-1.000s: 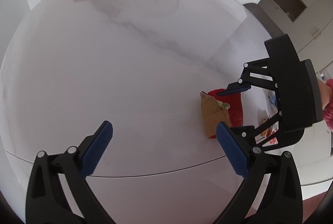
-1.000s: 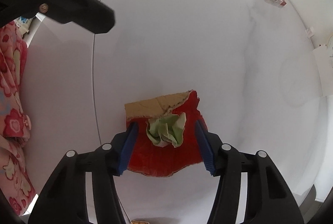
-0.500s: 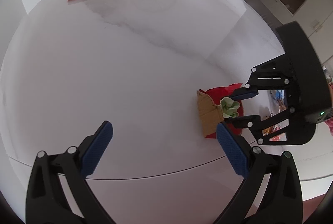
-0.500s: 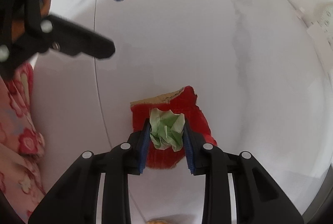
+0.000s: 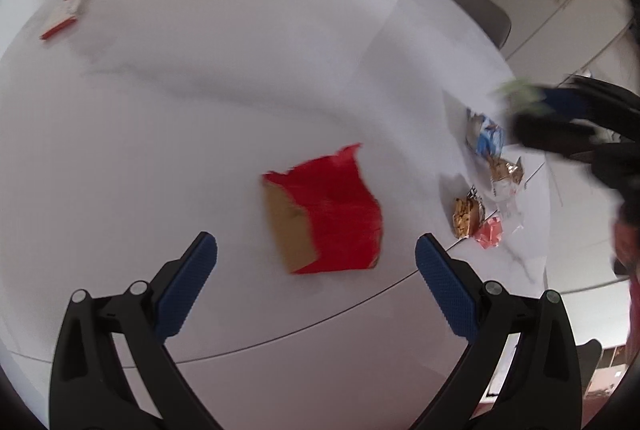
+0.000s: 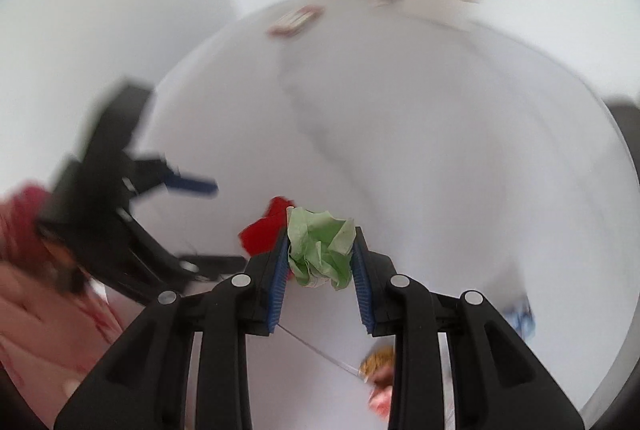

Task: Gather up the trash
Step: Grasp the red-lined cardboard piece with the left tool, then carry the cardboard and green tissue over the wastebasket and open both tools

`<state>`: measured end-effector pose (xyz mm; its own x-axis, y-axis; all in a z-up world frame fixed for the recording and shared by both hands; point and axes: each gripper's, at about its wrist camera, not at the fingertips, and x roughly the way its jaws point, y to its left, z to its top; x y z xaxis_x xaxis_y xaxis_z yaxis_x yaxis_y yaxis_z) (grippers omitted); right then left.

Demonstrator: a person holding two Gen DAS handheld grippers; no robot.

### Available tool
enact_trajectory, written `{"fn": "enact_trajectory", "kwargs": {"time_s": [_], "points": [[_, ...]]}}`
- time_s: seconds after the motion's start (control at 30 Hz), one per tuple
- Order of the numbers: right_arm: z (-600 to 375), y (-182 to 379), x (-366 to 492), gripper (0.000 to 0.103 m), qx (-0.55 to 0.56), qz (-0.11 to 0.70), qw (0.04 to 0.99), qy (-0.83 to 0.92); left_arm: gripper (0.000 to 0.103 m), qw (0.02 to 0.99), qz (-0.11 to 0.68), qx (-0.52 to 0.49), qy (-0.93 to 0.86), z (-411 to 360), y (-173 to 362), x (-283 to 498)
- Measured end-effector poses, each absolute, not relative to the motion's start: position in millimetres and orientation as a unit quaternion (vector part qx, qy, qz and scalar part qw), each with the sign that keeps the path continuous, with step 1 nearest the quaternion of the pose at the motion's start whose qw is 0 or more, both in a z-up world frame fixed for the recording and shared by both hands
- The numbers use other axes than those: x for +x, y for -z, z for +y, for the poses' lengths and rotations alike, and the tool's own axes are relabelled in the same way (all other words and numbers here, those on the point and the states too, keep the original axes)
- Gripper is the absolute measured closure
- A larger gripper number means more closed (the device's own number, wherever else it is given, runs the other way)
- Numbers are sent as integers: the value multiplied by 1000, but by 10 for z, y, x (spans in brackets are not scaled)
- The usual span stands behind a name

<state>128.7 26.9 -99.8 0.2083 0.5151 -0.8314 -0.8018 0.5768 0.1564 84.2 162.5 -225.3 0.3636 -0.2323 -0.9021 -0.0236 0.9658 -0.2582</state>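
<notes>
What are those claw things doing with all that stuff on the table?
Someone is tidying trash off a white table. The right gripper has its jaws squeezed on a crumpled green paper ball, lifted off the table. The left gripper hangs open over a torn red wrapper. More snack wrappers wait nearby.

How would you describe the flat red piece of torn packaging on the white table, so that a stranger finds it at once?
Look at the white round table, near its front edge, just ahead of the open left gripper. There lies a flat red torn sheet of cardboard packaging with a brown underside showing along its left side. Unlike the small snack wrappers clustered to its right, it is large, single and plain red.
</notes>
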Motion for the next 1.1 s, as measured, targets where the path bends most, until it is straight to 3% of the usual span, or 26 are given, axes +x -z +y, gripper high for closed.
{"fn": "enact_trajectory", "kwargs": {"time_s": [0.17, 0.43, 0.87, 1.1], "points": [[-383, 896, 1103, 72, -68, 455, 810, -363, 8, 798, 590, -110, 56, 1445, 2524, 1060], [-809, 878, 785, 71, -18, 454, 838, -303, 8, 780, 619, -88, 4, 1315, 2857, 1255], [-1240, 877, 236, 71, 25, 439, 862, -251, 57, 801, 590, -96, 22, 1199, 2635, 1190], [-1548, 881, -8, 71, 44, 430, 872, -229, 61, 812, 573, -107, 42, 1203, 2420, 1029]]}}
